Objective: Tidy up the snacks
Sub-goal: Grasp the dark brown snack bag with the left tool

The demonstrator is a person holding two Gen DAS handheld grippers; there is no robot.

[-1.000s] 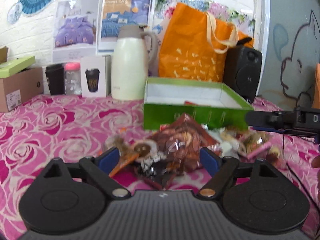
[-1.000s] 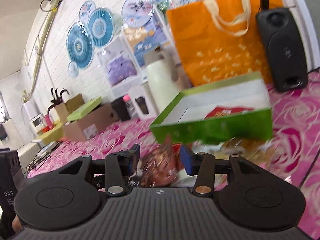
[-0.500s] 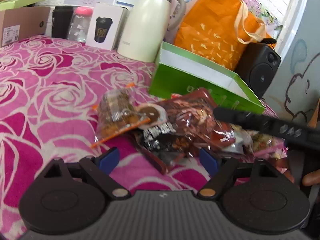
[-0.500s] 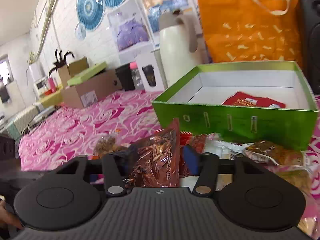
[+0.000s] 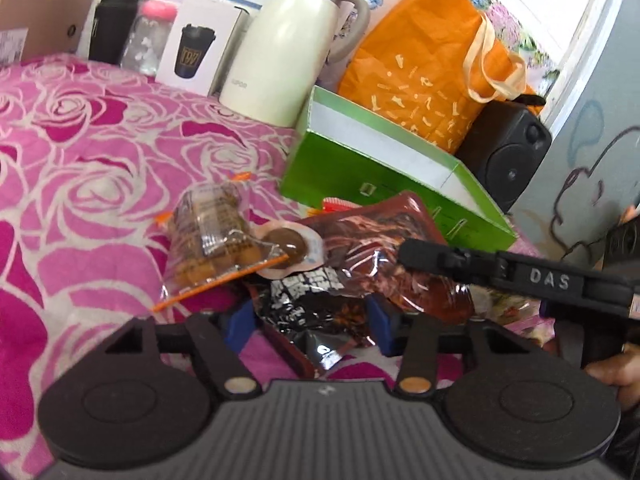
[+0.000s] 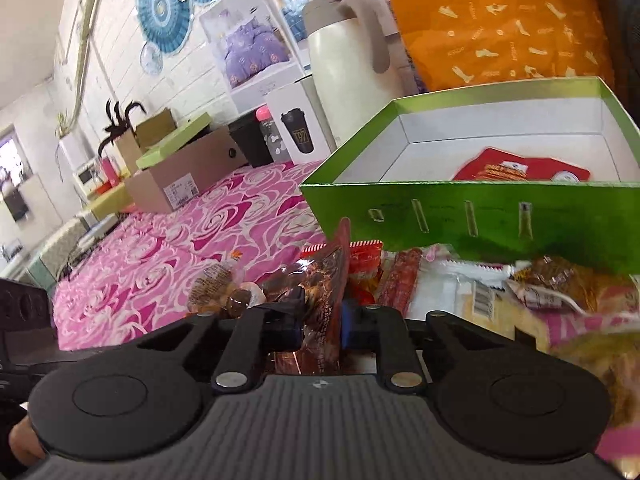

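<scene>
The left gripper [image 5: 310, 326] sits low over a pink rose-patterned cloth [image 5: 80, 152], its jaws closing on a black snack packet [image 5: 308, 300] that lies between the blue pads; the pads stand against the packet's two sides. Just ahead of that gripper and a little to its left lies a clear bag of brown biscuits [image 5: 212, 236], with a small round sweet in a clear wrapper [image 5: 290, 244] touching its right edge. Ahead and to the right, a glossy dark red packet [image 5: 384, 248] overlaps the black one.

The right gripper [image 6: 322, 324] reaches in from the right side of the left wrist view, where its black finger crosses over the red packet. In its own view its jaws are closing on that red packet [image 6: 324, 300], which stands on edge between the pads, pinched on both sides. To the right of this gripper lies a heap of other snacks [image 6: 500, 292], touching one another.

Straight ahead of both grippers, beyond the heap, stands an open green box [image 6: 460, 216] with a white inside; a red packet [image 6: 516, 168] lies flat on its floor. Behind the box stand a cream jug [image 5: 296, 52], an orange bag [image 5: 432, 76] and a black speaker [image 5: 508, 156]. A hand [image 5: 612, 372] shows at the right edge, under the right gripper.
</scene>
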